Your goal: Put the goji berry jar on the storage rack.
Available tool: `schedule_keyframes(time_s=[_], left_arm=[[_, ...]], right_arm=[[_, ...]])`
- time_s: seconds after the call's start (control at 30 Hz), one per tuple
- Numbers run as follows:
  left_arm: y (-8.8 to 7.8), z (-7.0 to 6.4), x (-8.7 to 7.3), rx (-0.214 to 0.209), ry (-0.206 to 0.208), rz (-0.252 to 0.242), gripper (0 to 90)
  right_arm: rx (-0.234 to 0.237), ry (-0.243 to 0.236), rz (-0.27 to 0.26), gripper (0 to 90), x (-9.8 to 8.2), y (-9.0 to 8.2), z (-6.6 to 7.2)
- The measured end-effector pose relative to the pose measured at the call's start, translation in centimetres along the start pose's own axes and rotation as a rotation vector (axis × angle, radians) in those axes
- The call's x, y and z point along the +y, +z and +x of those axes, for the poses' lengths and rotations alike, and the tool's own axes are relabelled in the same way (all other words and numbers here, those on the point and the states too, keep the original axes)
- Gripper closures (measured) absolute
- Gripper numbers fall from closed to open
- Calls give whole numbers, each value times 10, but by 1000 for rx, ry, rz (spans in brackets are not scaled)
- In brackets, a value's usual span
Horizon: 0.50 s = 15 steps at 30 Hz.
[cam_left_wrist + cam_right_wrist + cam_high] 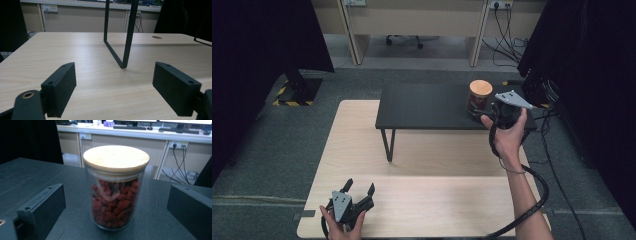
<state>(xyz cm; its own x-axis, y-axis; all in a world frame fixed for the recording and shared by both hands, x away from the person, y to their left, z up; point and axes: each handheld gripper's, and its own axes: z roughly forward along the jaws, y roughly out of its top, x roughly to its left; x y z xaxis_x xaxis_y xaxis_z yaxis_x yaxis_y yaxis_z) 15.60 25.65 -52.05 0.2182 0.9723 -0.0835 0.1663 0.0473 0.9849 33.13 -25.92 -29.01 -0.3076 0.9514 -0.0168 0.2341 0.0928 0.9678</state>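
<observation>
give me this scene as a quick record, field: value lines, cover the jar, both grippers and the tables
jar: glass jar with wooden lid, upright, red pieces inside
jar location: right part of the black raised table
right gripper: right gripper open, jaws either side of the jar, not touching it
left gripper: left gripper open, holding nothing, low over the light wooden table at its near left
black table leg: metal leg standing on the wooden table, ahead of the left gripper

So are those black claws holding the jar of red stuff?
No. Both grippers are open and empty. The right gripper has its fingers either side of the jar, not touching. The left gripper is over the wooden table.
</observation>
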Motion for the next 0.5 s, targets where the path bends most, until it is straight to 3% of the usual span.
schedule_keyframes(time_s=[0.5], left_arm=[[0, 0, -1, 4, -4, -6, 184]], right_arm=[[47, -39, -54, 11, -28, -54, 2]])
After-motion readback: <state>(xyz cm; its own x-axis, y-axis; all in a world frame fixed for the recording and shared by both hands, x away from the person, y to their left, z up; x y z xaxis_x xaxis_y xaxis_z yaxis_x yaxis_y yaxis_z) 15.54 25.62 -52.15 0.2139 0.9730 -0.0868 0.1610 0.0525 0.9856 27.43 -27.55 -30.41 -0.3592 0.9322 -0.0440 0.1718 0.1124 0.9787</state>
